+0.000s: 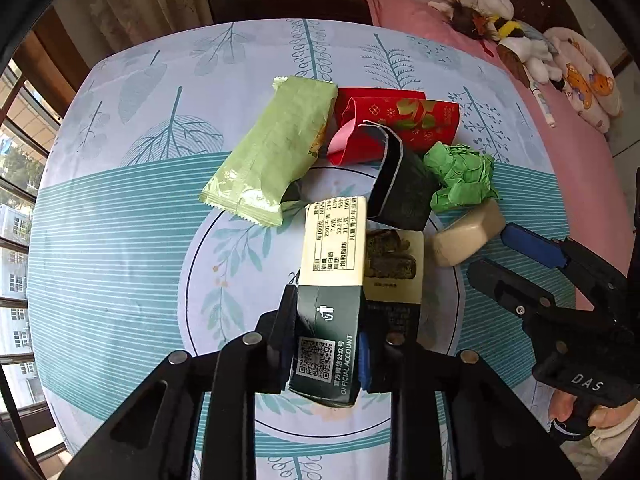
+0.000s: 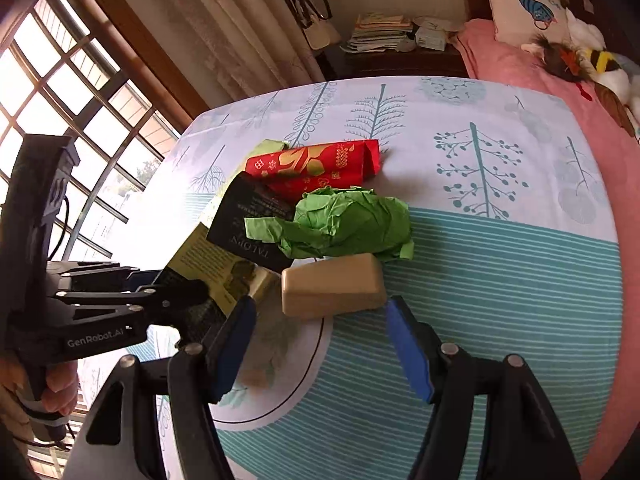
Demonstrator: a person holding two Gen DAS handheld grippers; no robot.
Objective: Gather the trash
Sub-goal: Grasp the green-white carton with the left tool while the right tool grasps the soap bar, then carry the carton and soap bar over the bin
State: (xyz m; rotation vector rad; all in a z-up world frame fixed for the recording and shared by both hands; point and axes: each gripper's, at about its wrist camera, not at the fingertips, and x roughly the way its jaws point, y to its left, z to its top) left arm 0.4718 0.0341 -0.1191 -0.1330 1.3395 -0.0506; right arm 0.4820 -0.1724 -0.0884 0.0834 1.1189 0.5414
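1. Cardboard, dark green: the snack box (image 1: 332, 300) lies mid-counter (image 1: 120, 240), my left gripper (image 1: 326, 354) clamped on its near end.
2. Lifting could drag the black sleeve (image 1: 404, 184) leaning beside it.
3. My right gripper (image 2: 320, 344) hangs open near the beige block (image 2: 332, 284), beside the box; they might collide.

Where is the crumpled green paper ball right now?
The crumpled green paper ball lies mid-table in the right wrist view, just behind the beige block, in front of the red packet.
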